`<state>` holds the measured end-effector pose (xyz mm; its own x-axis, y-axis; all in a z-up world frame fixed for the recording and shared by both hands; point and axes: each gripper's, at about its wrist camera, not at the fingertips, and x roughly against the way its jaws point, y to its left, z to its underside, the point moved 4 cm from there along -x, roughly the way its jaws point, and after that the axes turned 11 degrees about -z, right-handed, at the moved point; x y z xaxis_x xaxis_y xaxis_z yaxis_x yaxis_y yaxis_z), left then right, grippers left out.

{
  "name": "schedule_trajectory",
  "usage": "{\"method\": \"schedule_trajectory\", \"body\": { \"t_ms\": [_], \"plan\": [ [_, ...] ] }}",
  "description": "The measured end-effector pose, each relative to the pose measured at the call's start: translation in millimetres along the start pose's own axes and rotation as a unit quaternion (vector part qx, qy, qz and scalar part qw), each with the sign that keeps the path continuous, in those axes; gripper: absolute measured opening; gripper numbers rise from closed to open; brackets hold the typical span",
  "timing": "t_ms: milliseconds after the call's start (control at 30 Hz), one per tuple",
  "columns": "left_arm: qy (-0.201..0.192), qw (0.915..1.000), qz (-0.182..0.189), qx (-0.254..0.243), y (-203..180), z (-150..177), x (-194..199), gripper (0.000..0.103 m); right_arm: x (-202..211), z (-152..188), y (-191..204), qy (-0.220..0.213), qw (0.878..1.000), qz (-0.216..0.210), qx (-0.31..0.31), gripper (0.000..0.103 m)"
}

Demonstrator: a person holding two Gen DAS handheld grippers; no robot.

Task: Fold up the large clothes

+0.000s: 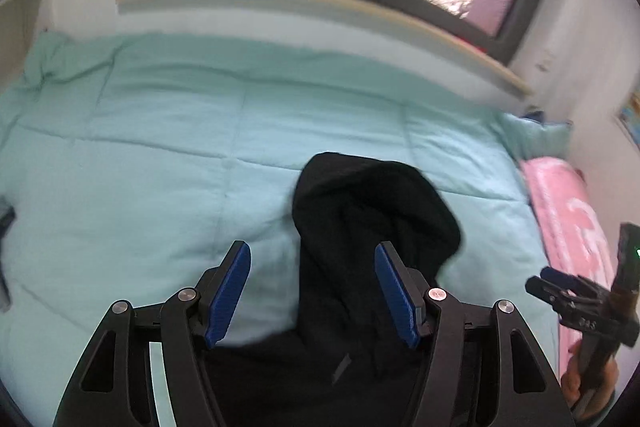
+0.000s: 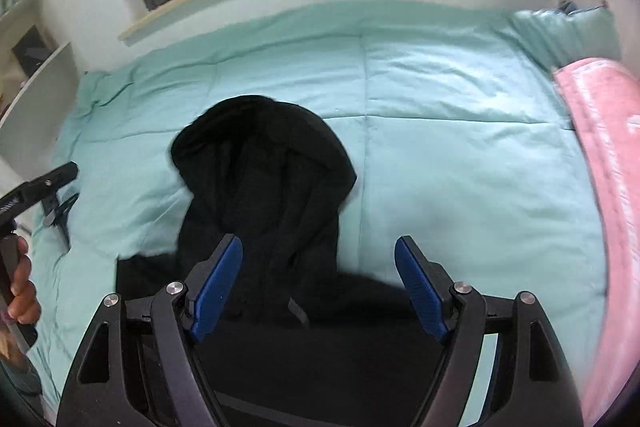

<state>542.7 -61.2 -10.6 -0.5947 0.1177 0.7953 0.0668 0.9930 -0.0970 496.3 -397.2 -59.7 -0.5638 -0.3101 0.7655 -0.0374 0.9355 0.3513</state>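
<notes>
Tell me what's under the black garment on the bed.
The black garment lies on a light green quilt, which shows all around it. Anything beneath the cloth itself is covered and cannot be seen.

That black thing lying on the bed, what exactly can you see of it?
The black garment is a soft, thick-looking piece of clothing, apparently a hooded top: its rounded hood end points toward the window. It lies crumpled and unfolded on the turquoise quilt, with deep creases down the middle and a small grey tab near its lower part. Its near end spreads wider, below both cameras. Neither gripper holds it; both hang open above it. Only the quilt touches it.
</notes>
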Motion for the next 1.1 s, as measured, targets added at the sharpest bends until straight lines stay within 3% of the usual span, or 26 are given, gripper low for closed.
{"method": "schedule_trajectory", "body": {
  "t_ms": [167,333,400,433,467,500,533,567,633,667,700,767,833,867,967,1033,1100],
  "plan": [
    [0.034,0.9994,0.004,0.005,-8,-13,-91,0.066,-67,-27,-35,0.016,1.0,-0.002,-0.024,0.081],
    [0.048,0.9956,-0.057,-0.056,-35,-9,-156,0.066,-131,-37,-44,0.044,0.999,-0.008,-0.013,0.081],
    [0.049,0.9937,-0.085,-0.054,-34,-8,-177,0.066,-148,-34,-42,0.054,0.999,-0.009,-0.002,0.079],
    [0.054,0.9938,-0.086,-0.045,-30,-8,-185,0.065,-156,-32,-43,0.06,0.998,0.002,0.001,0.07],
    [0.057,0.9943,-0.085,-0.03,-24,-10,-193,0.042,-167,-29,-45,0.072,0.997,0.012,0.002,0.035],
    [0.06,0.9953,-0.076,-0.01,-15,-12,-198,0.018,-174,-28,-51,0.079,0.997,0.017,-0.003,0.014],
    [0.073,0.996,-0.047,0.022,-1,-14,-197,0.009,-169,-29,-58,0.067,0.998,0.015,-0.014,0.01],
    [0.072,0.9959,-0.021,0.051,9,-15,-192,0.009,-158,-30,-65,0.048,0.999,-0.001,-0.026,0.008],
    [0.063,0.9891,0.062,0.117,39,-17,-168,0.011,-124,-35,-73,0.002,0.998,-0.038,-0.042,0.008],
    [0.06,0.9844,0.1,0.132,48,-15,-155,0.014,-110,-35,-72,-0.013,0.998,-0.049,-0.038,0.014],
    [0.057,0.9846,0.109,0.124,51,-11,-147,0.015,-102,-33,-69,-0.021,0.998,-0.047,-0.025,0.016],
    [0.082,0.9936,0.047,0.063,45,7,-160,0.018,-116,-23,-68,-0.003,1.0,-0.014,-0.001,0.016],
    [0.142,0.9888,0.023,0.039,44,33,-197,0.018,-151,-6,-84,0.038,0.999,-0.006,-0.026,0.016],
    [0.175,0.9837,0.023,0.034,46,51,-224,0.019,-174,6,-98,0.067,0.996,-0.026,-0.055,0.016],
    [0.168,0.9839,0.041,0.047,50,55,-235,0.019,-196,19,-115,0.094,0.988,-0.066,-0.107,0.019],
    [0.166,0.985,0.035,0.033,49,50,-227,0.019,-185,11,-108,0.104,0.99,-0.051,-0.084,0.027],
    [0.146,0.9891,0.02,-0.012,46,47,-208,0.024,-166,7,-102,0.102,0.993,-0.033,-0.053,0.036]
  ]
}}
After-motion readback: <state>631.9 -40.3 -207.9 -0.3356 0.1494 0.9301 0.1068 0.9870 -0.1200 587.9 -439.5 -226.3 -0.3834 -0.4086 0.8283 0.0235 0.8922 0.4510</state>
